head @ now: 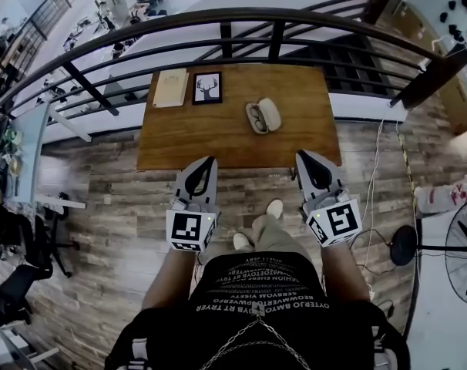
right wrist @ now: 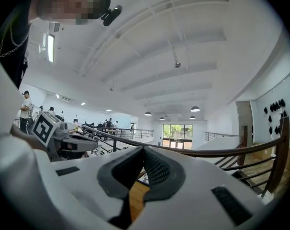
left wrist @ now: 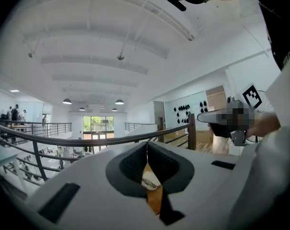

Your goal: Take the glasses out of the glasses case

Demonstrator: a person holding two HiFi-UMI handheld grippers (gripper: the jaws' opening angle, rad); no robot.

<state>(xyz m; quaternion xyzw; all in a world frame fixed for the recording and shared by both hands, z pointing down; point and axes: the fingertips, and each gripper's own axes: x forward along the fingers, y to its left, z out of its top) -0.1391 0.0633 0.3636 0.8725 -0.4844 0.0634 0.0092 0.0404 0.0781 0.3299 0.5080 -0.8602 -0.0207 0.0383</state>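
Approach stage: both grippers empty and short of the case, glasses not yet removed
The left gripper (head: 208, 163) and right gripper (head: 304, 158) were held side by side over the near edge of the wooden table (head: 172, 141), each with its jaws closed together on nothing, judged a carrying posture ahead of the reach. The glasses case (head: 271, 114) lay open on the right half of the table, beyond both grippers and nearer the right one, with the glasses (head: 256, 118) resting in its left shell. A framed deer picture (head: 207, 87) and a notepad (head: 170, 88) lay at the far left, well apart from the case, so access appeared unobstructed; the jaws would need opening before any pick
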